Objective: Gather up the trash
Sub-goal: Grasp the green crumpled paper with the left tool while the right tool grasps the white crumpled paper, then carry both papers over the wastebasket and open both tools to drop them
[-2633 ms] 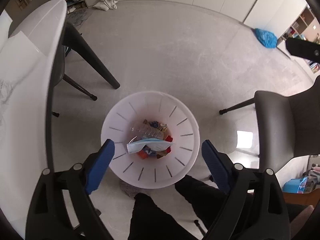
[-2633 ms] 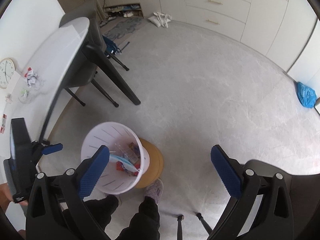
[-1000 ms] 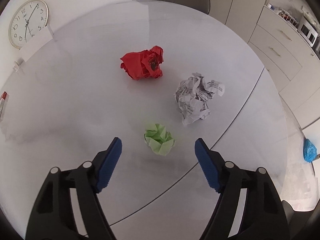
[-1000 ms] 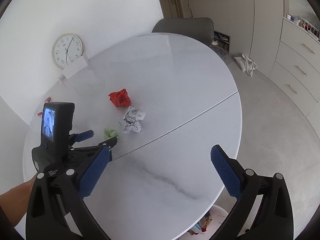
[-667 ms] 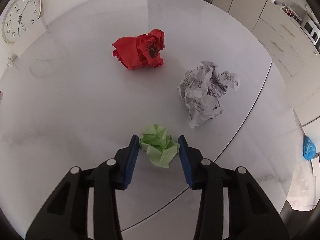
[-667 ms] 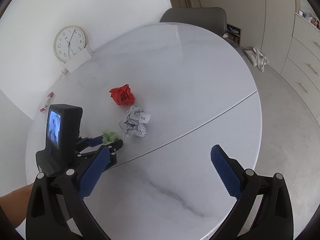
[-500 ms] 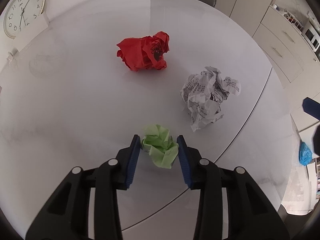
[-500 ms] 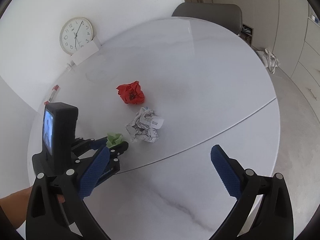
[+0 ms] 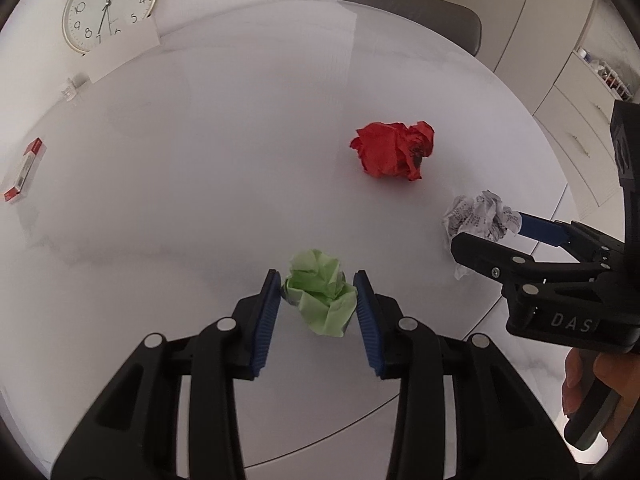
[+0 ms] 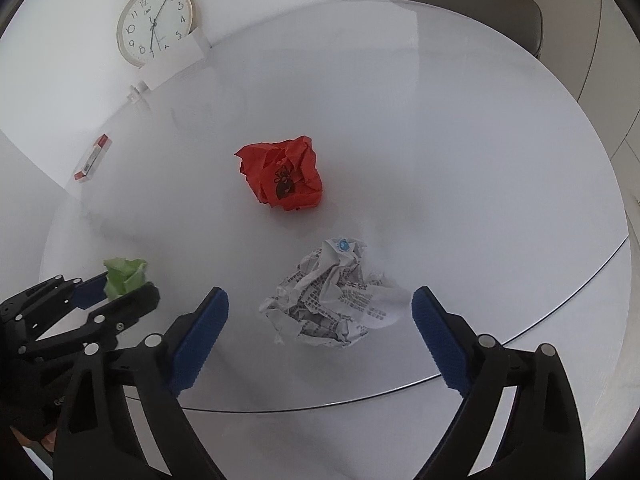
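Three paper balls are on the round white table (image 9: 200, 160). My left gripper (image 9: 317, 280) is shut on the green ball (image 9: 320, 292), its blue pads pressing both sides. In the right wrist view this gripper (image 10: 116, 288) and the green ball (image 10: 124, 274) sit at lower left. The crumpled printed paper (image 10: 332, 300) lies between the fingers of my right gripper (image 10: 320, 295). Its jaws are closing, with a gap on each side. From the left wrist view, the right gripper (image 9: 500, 236) straddles that printed paper (image 9: 476, 216). The red ball (image 9: 392, 156) (image 10: 284, 180) lies untouched farther back.
A wall clock (image 9: 106, 4) leans at the table's far side, with a small red-and-white box (image 9: 24, 170) near the left rim. A grey chair (image 9: 420, 16) stands behind the table and cabinets (image 9: 580, 100) are to the right. A person's hand (image 9: 592, 380) grips the right tool.
The left gripper closed on the green ball and carried it sideways. The right gripper came down and forward over the printed paper, and its jaws have begun to narrow.
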Motion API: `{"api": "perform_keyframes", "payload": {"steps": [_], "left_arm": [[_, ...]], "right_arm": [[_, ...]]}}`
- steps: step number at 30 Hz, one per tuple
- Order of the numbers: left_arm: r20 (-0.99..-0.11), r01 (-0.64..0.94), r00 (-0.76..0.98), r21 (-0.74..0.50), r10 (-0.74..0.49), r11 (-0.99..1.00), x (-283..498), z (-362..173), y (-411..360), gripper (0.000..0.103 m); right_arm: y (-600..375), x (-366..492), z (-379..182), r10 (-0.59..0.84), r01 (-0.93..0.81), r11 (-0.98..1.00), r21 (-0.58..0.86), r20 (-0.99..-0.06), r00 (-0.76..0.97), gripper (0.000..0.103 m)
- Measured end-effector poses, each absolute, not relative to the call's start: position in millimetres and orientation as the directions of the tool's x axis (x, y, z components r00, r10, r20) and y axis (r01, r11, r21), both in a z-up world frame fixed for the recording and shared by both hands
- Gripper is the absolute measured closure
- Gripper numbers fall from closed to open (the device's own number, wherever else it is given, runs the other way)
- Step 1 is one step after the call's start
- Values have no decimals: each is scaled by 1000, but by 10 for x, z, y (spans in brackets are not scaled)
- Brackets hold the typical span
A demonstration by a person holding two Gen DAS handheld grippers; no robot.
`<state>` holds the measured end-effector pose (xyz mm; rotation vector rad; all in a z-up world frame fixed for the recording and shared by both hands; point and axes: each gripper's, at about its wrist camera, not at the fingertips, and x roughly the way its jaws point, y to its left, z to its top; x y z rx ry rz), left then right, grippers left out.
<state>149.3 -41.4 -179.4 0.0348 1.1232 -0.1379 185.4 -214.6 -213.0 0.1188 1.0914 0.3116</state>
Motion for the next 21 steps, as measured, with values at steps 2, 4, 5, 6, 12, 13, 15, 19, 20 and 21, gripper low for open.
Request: {"api": "perform_keyframes", "payload": {"steps": [2,4,5,6,12,13,15,19,20,21], "left_arm": [[-898,114,430,-41,-87,993,1520,-1770,-331,66],[-896,101,436,-43,-84,994,1510,-1741,-269,66],[-894,97,439,-48,-86,994,1488,-1724,-247,66],[-893,94,441,-51,-88,994,1477,-1705,-223,66],[-874,121,474,-54,-105,991,1285,-1469,-213,66],[-870,133,480,-55,-113,990,1209,-1408,-239,66],[-866,163,483,-54,-128,985,1181,-1316,-255,66],[-864,222,476,-62,-164,973,881,-1146,-412,66],[-864,238,473,-63,-172,969,795,-1108,-459,66],[-864,256,470,-63,-181,965,708,-1078,-506,66]], "right_arm": [[-2087,1882,-2146,294,-202,953,227,-862,413,25],[-2035,1903,-2165,280,-215,954,208,-873,399,47],[-2013,1907,-2171,276,-219,954,202,-878,392,47],[-1998,1901,-2159,277,-221,954,202,-877,393,49],[-1986,1722,-1952,279,-235,952,195,-866,414,53],[-2002,1661,-1904,280,-235,952,194,-863,420,53],[-2056,1491,-1783,281,-230,953,195,-854,438,53],[-2249,1050,-1547,275,-201,958,202,-838,471,53],[-2325,876,-1478,269,-189,961,200,-833,483,53],[-2402,726,-1436,262,-177,964,199,-830,492,53]]}}
